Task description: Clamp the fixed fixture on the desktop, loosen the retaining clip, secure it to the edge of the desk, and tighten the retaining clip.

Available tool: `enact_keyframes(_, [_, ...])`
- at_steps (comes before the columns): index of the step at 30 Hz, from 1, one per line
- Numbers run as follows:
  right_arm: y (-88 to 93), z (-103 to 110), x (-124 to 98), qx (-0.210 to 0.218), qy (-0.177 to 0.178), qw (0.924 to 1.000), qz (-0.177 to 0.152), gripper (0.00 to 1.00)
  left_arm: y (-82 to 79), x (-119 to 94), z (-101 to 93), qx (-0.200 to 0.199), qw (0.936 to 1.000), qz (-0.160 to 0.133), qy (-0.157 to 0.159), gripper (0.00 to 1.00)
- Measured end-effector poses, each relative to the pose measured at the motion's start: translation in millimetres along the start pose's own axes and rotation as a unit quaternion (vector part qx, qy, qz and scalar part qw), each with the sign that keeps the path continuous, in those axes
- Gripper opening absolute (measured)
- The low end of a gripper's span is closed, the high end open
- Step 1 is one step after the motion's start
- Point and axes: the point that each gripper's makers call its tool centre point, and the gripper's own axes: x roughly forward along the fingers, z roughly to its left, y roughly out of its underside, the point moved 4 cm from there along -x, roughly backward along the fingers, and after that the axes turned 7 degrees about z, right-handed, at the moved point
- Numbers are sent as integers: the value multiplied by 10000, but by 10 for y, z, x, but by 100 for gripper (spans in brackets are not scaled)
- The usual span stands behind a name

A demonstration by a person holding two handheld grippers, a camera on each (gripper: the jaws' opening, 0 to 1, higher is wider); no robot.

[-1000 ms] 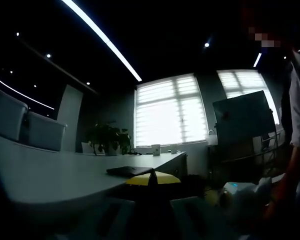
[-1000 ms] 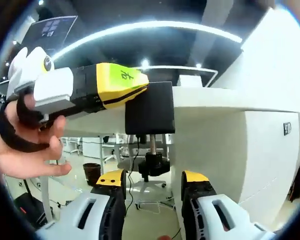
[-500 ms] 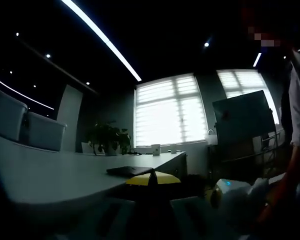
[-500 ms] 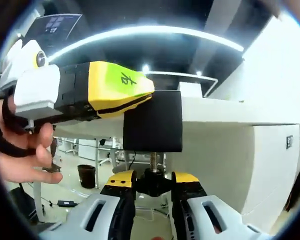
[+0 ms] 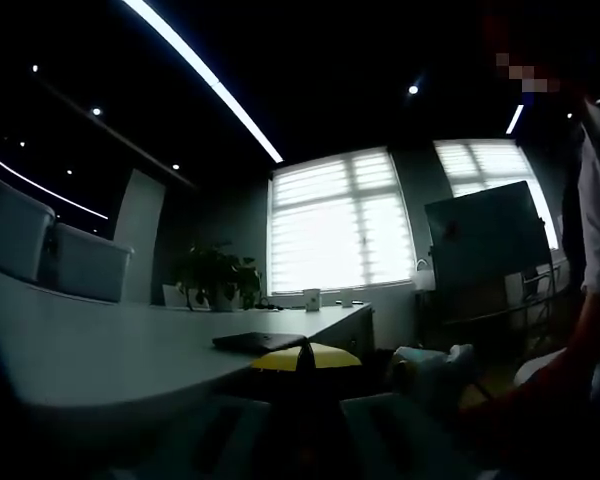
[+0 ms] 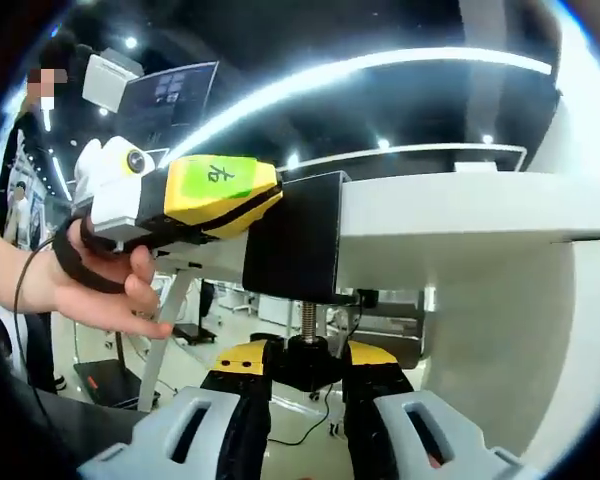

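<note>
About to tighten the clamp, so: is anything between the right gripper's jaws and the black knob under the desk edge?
Nothing visible: the right gripper already closes on the black round knob below the black clamp fixture.

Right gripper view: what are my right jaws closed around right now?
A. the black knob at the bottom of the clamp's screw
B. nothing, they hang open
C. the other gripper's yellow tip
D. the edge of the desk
A: the right gripper has its jaws pressed against both sides of the black knob under the threaded screw of the black clamp on the desk edge.
</note>
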Motion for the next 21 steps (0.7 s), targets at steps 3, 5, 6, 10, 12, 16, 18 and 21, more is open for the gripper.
enact_keyframes(3, [22,14,11,462,124,9988,57,27,0,-4,-1,-6,10000,-15,4,1])
enact_keyframes(5, [51,-1,14,639,370,9972,104,29,1,-5,-2,14,10000,-19,-2,1])
enact_keyframes(6, [58,-24,0,657,619,9959,93,33,0,-7,-2,3,10000,-22,1,1])
enact_keyframes(10, [69,61,-107,1103,1035,9885,-6,38,-2,-11,-3,-4,10000,-28,-3,1])
enact_keyframes(12, [61,205,-165,1172,1022,9878,-36,40,-2,-12,-2,-9,10000,-32,-3,1])
enact_keyframes(16, [59,304,-369,550,2140,9752,132,50,-4,-15,-1,-20,10000,-30,-5,1])
enact_keyframes(18, [47,355,-390,144,2499,9679,215,54,-4,-15,0,-16,10000,-23,-8,1])
enact_keyframes(21, [55,415,-307,94,2630,9644,261,58,-5,-16,1,-29,10000,-34,-18,1])
